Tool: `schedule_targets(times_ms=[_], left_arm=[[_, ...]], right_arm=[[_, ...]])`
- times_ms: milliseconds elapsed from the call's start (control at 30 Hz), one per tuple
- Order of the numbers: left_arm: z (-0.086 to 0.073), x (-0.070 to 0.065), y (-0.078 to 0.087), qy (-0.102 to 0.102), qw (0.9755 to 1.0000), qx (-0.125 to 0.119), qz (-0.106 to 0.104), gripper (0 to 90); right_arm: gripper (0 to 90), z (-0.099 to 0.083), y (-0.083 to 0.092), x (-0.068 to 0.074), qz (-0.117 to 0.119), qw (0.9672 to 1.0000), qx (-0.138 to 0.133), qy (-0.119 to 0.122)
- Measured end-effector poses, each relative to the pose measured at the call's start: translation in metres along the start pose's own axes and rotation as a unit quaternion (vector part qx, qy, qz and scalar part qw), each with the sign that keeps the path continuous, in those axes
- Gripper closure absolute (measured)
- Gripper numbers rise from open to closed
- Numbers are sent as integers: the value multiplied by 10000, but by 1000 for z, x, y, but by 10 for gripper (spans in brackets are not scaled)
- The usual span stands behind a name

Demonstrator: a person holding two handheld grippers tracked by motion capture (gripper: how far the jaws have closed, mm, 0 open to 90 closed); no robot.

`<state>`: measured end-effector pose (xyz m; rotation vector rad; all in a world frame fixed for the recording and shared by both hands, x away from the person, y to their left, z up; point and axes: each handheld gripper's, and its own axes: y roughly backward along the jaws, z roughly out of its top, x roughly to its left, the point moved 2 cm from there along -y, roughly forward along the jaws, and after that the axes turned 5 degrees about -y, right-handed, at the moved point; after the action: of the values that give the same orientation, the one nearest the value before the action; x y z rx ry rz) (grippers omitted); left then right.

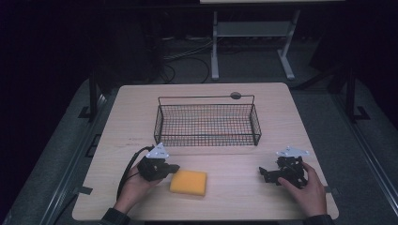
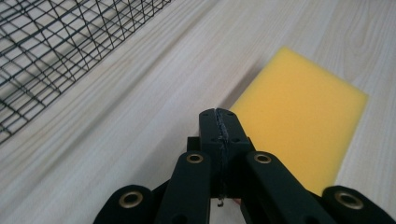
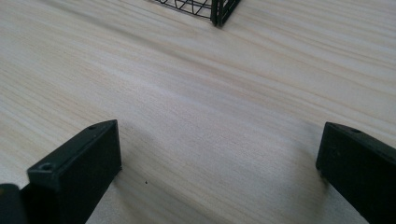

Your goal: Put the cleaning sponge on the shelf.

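A yellow sponge (image 1: 188, 183) lies flat on the pale wooden table, near its front edge. My left gripper (image 1: 174, 167) is just left of it, jaws pressed together and empty, their tip at the sponge's near corner. In the left gripper view the shut left gripper (image 2: 219, 114) points at the edge of the sponge (image 2: 303, 116). My right gripper (image 1: 262, 172) rests at the front right of the table, held by a hand. In the right gripper view the right gripper (image 3: 219, 149) has its jaws wide apart over bare wood, nothing between them.
A black wire basket (image 1: 207, 124) stands in the middle of the table (image 1: 281, 108), behind both grippers; its mesh (image 2: 56, 42) and one corner (image 3: 219, 11) show in the gripper views. Beyond the table's far edge are a white stand's legs (image 1: 214, 51) and cables on the dark floor.
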<state>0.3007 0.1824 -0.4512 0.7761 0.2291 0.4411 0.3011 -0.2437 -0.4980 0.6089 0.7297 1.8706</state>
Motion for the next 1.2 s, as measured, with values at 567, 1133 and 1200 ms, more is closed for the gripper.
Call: schedule_targets(times_ms=[567,1133,1200], left_arm=[[-23,-7,22,213,9997,-41,126,897],[-18,-6,29,263,9995,-159,21,693],[-17,-5,30,306,9994,-133,29,611]], right_arm=[[0,0,0,0,0,10000,-1,-5],[0,0,0,0,1,10000,-1,-4],[0,0,0,0,0,10000,-2,-6]])
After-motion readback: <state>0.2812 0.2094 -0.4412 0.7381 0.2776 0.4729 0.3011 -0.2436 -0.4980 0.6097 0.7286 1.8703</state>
